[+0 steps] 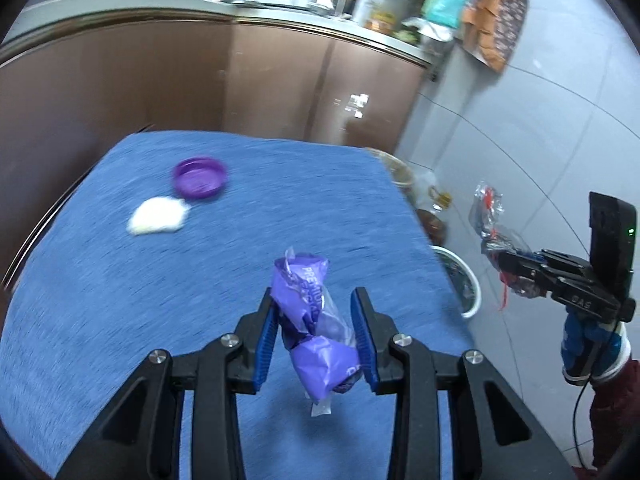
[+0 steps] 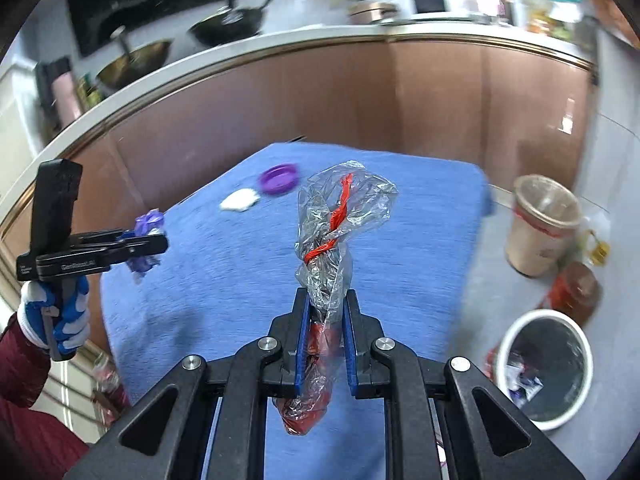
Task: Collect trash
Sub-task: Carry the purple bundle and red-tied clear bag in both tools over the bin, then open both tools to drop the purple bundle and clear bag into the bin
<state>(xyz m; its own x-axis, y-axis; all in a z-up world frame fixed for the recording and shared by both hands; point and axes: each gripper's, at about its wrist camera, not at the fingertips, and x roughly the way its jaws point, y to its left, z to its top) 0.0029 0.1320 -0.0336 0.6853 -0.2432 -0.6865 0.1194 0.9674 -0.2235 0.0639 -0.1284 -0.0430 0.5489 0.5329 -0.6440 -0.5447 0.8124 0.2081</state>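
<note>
My left gripper (image 1: 316,304) is shut on a crumpled purple wrapper (image 1: 316,320) and holds it above the blue cloth-covered table (image 1: 120,300). My right gripper (image 2: 326,300) is shut on a clear plastic bag with a red twisted strip (image 2: 336,232), also held above the table. The right gripper also shows in the left wrist view (image 1: 500,260) beyond the table's right edge. The left gripper shows in the right wrist view (image 2: 148,244) at the left. A purple lid (image 1: 200,178) and a white crumpled tissue (image 1: 158,216) lie on the far part of the table.
A white-rimmed trash bin (image 2: 544,368) with some litter inside stands on the floor right of the table. A paper cup (image 2: 540,224) and a brown jar (image 2: 576,288) stand behind it. Brown cabinets (image 2: 360,92) run behind the table.
</note>
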